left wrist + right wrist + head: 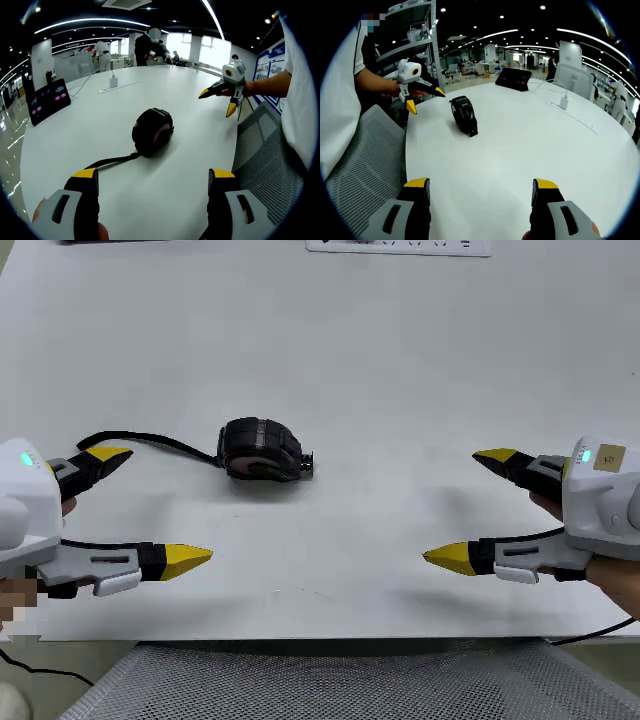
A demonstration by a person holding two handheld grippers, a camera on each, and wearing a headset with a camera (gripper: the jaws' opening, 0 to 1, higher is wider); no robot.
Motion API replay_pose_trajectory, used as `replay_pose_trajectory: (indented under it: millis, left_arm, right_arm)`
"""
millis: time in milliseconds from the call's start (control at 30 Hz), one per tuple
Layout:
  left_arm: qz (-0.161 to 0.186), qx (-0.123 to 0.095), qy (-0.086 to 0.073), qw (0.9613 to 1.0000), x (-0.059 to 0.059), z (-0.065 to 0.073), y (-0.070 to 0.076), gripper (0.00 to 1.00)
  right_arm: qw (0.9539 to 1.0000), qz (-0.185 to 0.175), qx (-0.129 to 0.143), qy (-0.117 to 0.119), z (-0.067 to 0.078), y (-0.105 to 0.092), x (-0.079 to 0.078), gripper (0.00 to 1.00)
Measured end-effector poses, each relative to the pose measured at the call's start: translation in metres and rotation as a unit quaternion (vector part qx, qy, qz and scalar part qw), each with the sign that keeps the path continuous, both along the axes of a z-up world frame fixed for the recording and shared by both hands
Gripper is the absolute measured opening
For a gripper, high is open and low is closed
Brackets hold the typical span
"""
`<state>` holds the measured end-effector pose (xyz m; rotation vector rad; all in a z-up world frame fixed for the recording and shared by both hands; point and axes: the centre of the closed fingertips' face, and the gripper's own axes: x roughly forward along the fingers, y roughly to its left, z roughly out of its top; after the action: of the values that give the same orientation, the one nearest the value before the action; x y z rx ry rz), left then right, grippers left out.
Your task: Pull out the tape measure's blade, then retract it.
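White table, white power strip at its far edge, grey mesh chair at the near edge, dark screen device standing on the table, white plug adapter with trailing cable, metal shelving, people standing far behind, curved ceiling light strips

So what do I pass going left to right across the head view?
First the left gripper, then the tape measure, then the right gripper. The black strap overlaps the left gripper's span, so I skip it.
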<state>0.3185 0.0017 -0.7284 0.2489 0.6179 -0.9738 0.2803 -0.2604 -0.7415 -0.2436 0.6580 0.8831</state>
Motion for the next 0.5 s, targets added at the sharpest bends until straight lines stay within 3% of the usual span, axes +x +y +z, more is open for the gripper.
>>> replay_pose_trajectory:
  millis: [500]
  left_arm:
    - [-0.001,0.000,0.001,1.0000,-0.0002,-0.0005,0.0005,0.88]
  right_arm:
    - [1.0000,0.003,0.001,0.000,-0.0007,0.0020,0.0000,0.83]
